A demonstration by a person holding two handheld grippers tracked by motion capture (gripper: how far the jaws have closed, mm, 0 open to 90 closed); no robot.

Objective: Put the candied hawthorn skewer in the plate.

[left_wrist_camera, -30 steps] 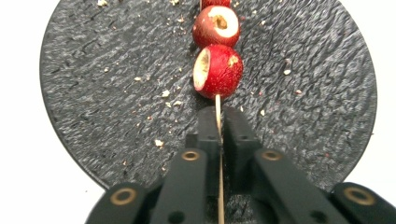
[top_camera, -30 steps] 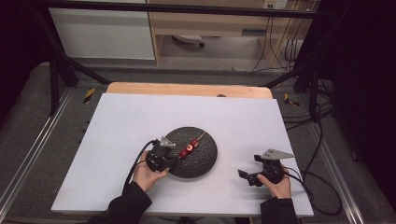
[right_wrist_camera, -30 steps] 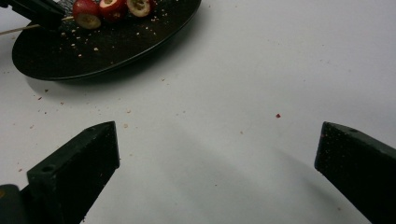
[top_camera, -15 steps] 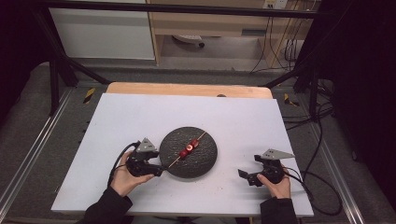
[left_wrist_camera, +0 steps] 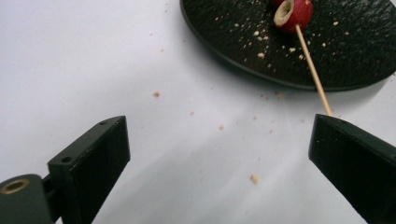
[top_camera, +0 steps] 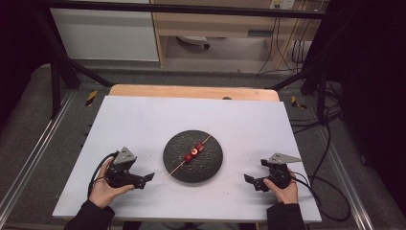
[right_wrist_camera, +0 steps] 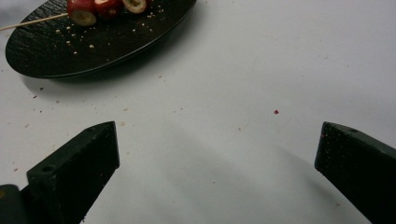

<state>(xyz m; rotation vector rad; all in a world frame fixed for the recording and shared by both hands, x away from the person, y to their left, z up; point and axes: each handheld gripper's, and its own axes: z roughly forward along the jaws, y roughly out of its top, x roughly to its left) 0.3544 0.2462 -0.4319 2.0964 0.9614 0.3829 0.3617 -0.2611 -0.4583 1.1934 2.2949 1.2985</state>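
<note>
A black round plate [top_camera: 210, 165] sits mid-table with a wooden skewer [top_camera: 174, 170] lying across it, red fruit pieces [top_camera: 194, 151] threaded at its middle. My left gripper [top_camera: 146, 179] rests on the white table left of the plate; its jaws have just been opening and stand open with nothing between them. In the left gripper view the gripper [left_wrist_camera: 218, 126] faces the plate [left_wrist_camera: 355, 51], and the skewer [left_wrist_camera: 310, 65] ends just beyond the right-hand jaw. My right gripper [top_camera: 251, 182] is open on the table right of the plate, seen again as the gripper [right_wrist_camera: 218, 129] with the plate [right_wrist_camera: 93, 51] farther off.
Small crumbs [left_wrist_camera: 253, 178] are scattered on the white tabletop [top_camera: 143, 124] near the plate. A wooden strip [top_camera: 191, 92] runs along the far edge. Cables [top_camera: 325, 187] trail off the right side, and metal rails flank the table.
My left gripper has drawn back leftwards from the plate's left edge, where it was at the skewer's end, and its jaws have opened. The right gripper has kept still.
</note>
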